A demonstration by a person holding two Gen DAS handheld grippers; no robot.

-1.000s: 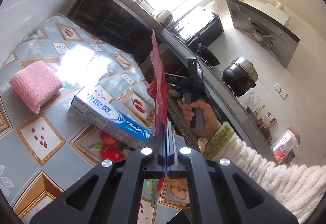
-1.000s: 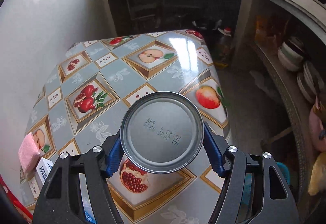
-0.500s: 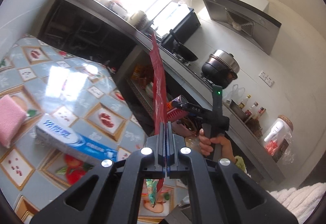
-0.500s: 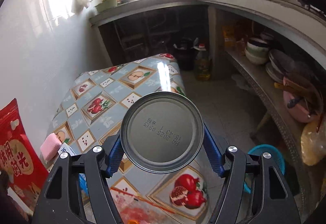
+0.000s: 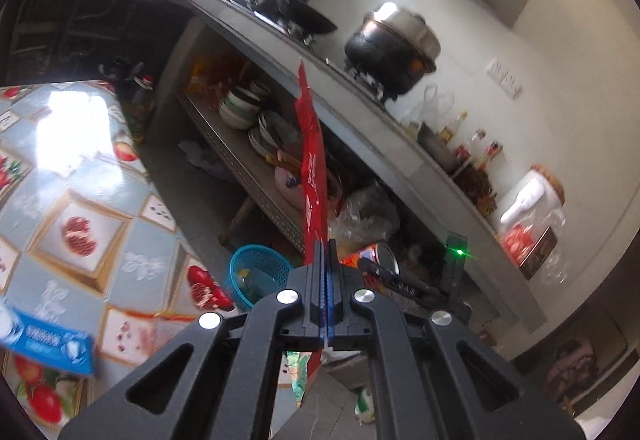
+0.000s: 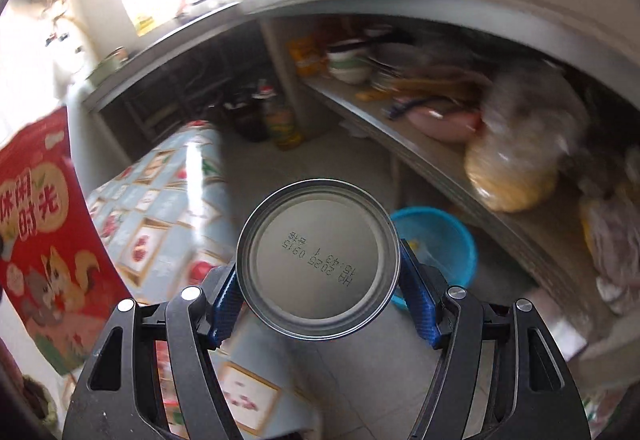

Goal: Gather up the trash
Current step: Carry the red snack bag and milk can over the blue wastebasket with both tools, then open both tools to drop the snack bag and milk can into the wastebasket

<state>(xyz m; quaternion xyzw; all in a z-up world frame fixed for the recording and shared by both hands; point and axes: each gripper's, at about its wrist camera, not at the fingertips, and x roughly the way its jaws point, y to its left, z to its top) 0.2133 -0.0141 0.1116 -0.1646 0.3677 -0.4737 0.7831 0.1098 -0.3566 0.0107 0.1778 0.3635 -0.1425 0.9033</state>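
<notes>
My left gripper (image 5: 326, 252) is shut on a red snack wrapper (image 5: 312, 168), seen edge-on and standing up from the jaws. The same wrapper shows flat at the left of the right wrist view (image 6: 44, 224). My right gripper (image 6: 318, 276) is shut on a metal can (image 6: 318, 260); its silver base with a printed date faces the camera. The can and right gripper also show in the left wrist view (image 5: 376, 260). A blue mesh basket (image 5: 258, 272) stands on the floor beside the table; it shows behind the can in the right wrist view (image 6: 444, 248).
A low table with a fruit-pattern cloth (image 5: 80, 200) is at left, with a blue toothpaste box (image 5: 48, 340) on it. A kitchen counter with a shelf of bowls (image 5: 244, 108) and bags (image 6: 516, 144) runs along the right. Grey tiled floor (image 6: 360, 380) lies between.
Both grippers have swung right, away from the table toward the counter and floor. The blue basket has come into view below both. The grips on wrapper and can are unchanged.
</notes>
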